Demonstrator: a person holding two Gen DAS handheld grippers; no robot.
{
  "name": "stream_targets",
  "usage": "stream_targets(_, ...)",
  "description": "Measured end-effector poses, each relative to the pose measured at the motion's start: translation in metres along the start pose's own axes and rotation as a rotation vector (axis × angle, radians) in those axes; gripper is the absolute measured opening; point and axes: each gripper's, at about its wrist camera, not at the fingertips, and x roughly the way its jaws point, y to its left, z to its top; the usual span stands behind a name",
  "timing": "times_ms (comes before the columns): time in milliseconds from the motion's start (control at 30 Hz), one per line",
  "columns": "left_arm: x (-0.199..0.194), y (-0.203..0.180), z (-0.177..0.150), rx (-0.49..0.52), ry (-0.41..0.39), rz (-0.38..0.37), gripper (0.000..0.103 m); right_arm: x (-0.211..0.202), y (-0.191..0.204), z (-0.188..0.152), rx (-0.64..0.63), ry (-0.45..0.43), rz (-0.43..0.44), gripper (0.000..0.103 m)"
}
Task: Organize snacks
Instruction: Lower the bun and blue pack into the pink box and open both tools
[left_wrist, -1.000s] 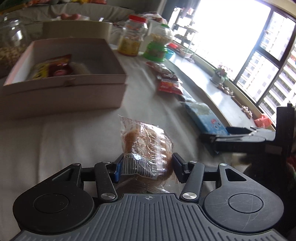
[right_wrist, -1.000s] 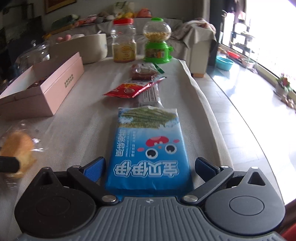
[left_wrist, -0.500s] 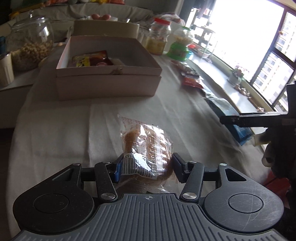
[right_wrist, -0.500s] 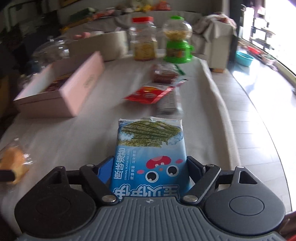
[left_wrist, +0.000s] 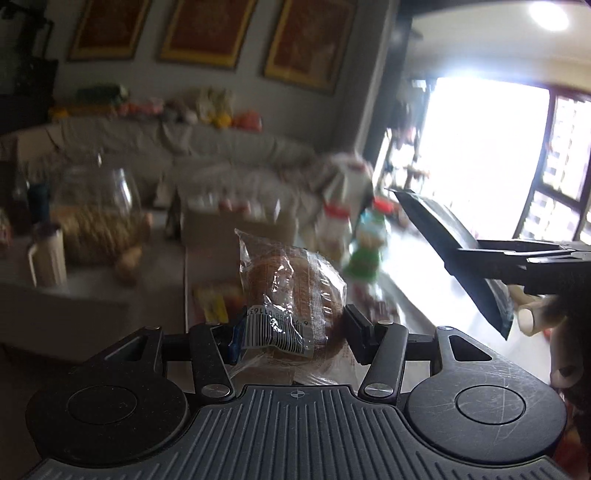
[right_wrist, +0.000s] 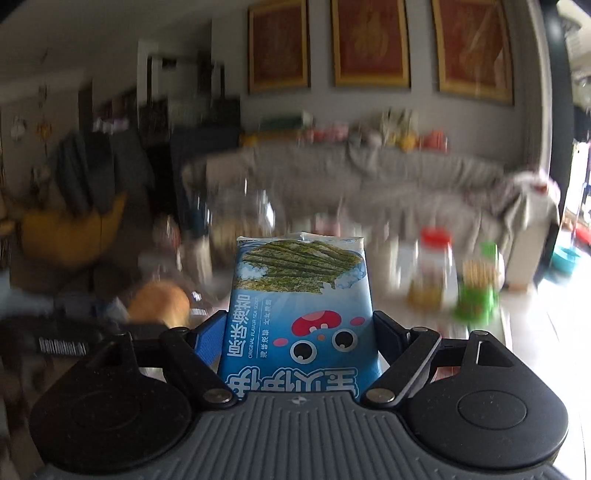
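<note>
A clear-wrapped bread bun (left_wrist: 291, 291) with a barcode label is gripped by my left gripper (left_wrist: 293, 326), lifted off the table. A blue seaweed snack pack (right_wrist: 299, 306) with a cartoon face stands between the pads of my right gripper (right_wrist: 299, 332), which is shut on its sides and also held in the air. In the left wrist view the seaweed pack (left_wrist: 454, 251) shows edge-on at the right, dark against the window. In the right wrist view the bun (right_wrist: 159, 302) is a blur at the lower left.
Behind the bun lies the open pink box (left_wrist: 186, 266) holding yellow and red packets. A big glass jar (left_wrist: 96, 221) and a white jug (left_wrist: 46, 258) stand left. A red-lidded jar (right_wrist: 432, 269) and a green candy dispenser (right_wrist: 478, 291) stand at the table's far end, before a grey sofa (right_wrist: 406, 177).
The right jaws closed on the seaweed pack. Both grippers then rose from the table with their packets, and both views tilted up towards the sofa and wall.
</note>
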Motion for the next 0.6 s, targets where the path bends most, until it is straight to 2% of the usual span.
stream_targets(67,0.01,0.005,0.021,-0.028,-0.034,-0.005,0.058,0.011,0.002,0.032,0.015,-0.038,-0.023,0.083)
stream_targets(167,0.039,0.02,0.034,-0.094,-0.016,-0.018,0.058,0.033,0.007,0.063,0.003,-0.078,-0.099,0.083)
stream_targets(300,0.098,0.042,0.021,-0.18,0.066,-0.034,0.058,0.064,0.005,0.073,0.015,-0.026,-0.139,0.083)
stream_targets(433,0.167,0.062,-0.006,-0.254,0.199,-0.14,0.059,0.09,-0.003,0.065,-0.009,0.014,-0.181,0.083)
stream_targets(500,0.201,0.064,-0.017,-0.214,0.281,-0.138,0.059,0.106,-0.009,0.057,-0.023,0.038,-0.204,0.083)
stream_targets(600,0.235,0.059,-0.032,-0.016,0.357,0.005,0.058,0.133,-0.022,0.041,-0.009,0.109,-0.205,0.083)
